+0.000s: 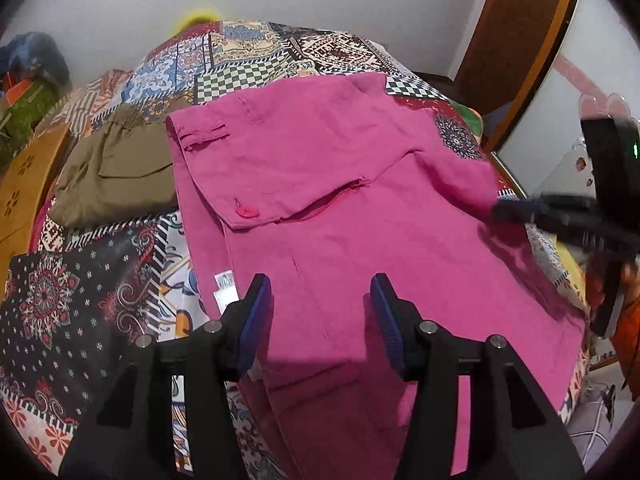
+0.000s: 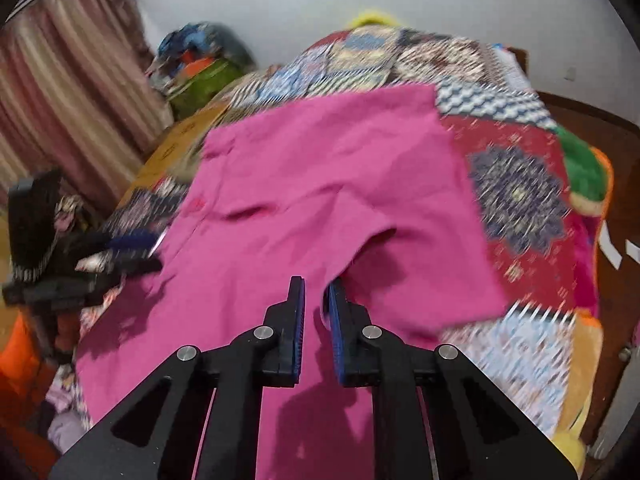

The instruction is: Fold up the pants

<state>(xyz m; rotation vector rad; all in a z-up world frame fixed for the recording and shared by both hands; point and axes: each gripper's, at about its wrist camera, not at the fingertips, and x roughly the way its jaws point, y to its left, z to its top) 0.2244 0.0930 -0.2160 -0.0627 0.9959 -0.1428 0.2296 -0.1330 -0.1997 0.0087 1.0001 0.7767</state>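
Note:
Pink pants (image 1: 340, 184) lie spread flat on the patchwork bedspread (image 1: 80, 300), with the waistband at the left, a button (image 1: 246, 212) and a white label (image 1: 224, 284). My left gripper (image 1: 320, 292) hovers over the near part of the pants, jaws wide open and nothing between them. In the right wrist view the pants (image 2: 312, 168) fill the middle. My right gripper (image 2: 316, 284) sits at the crotch curve, jaws almost together, with a small ridge of pink cloth pinched at the tips. It also shows, blurred, as the right gripper (image 1: 516, 212) at the pants' right edge.
Olive-brown folded clothing (image 1: 112, 176) lies on the bed, left of the pants. A wooden bed frame (image 1: 24, 200) runs along the left side. A pile of bags and clothes (image 2: 200, 64) sits by the striped curtain (image 2: 60, 100). A green and orange plush blanket (image 2: 584, 176) is at the right.

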